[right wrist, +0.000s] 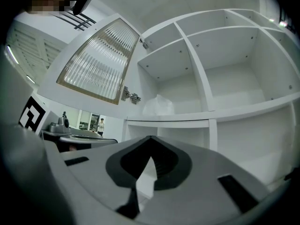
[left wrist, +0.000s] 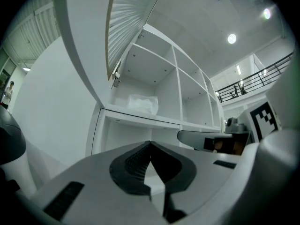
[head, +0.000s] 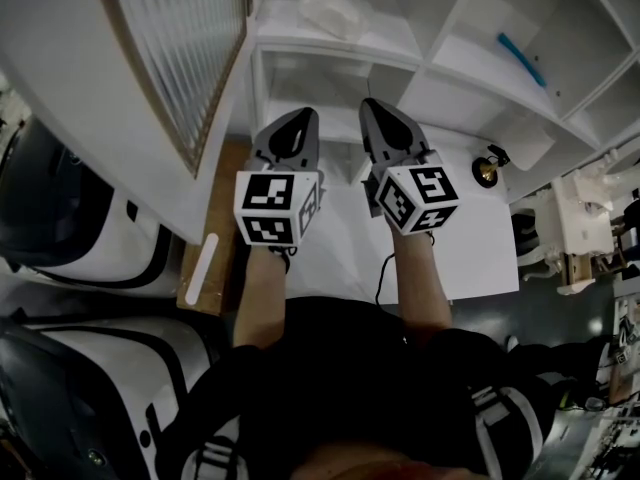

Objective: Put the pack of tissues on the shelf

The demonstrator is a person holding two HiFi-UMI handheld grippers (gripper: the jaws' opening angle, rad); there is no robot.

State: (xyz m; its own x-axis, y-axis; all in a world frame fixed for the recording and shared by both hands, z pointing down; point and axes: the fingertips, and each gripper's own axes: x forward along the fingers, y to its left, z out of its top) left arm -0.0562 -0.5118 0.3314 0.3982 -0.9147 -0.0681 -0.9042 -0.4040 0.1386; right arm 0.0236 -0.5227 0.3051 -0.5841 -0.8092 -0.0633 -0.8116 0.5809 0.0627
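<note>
The pack of tissues [head: 330, 13], white and crinkled, lies in a left compartment of the white shelf unit [head: 425, 53], just right of the open door. It also shows in the left gripper view [left wrist: 143, 103] and the right gripper view [right wrist: 158, 106]. My left gripper [head: 300, 116] and right gripper [head: 372, 105] are held side by side below that compartment and point toward the shelves. Both are shut, tips together, with nothing between the jaws. The left gripper [left wrist: 150, 143] and the right gripper [right wrist: 150, 138] are well short of the pack.
A cabinet door with ribbed glass [head: 185, 48] stands swung open at the left. A blue object [head: 520, 58] lies in a right-hand compartment. A small dark and brass item [head: 488, 166] sits on the white table [head: 480, 258]. White and black machines stand at the left.
</note>
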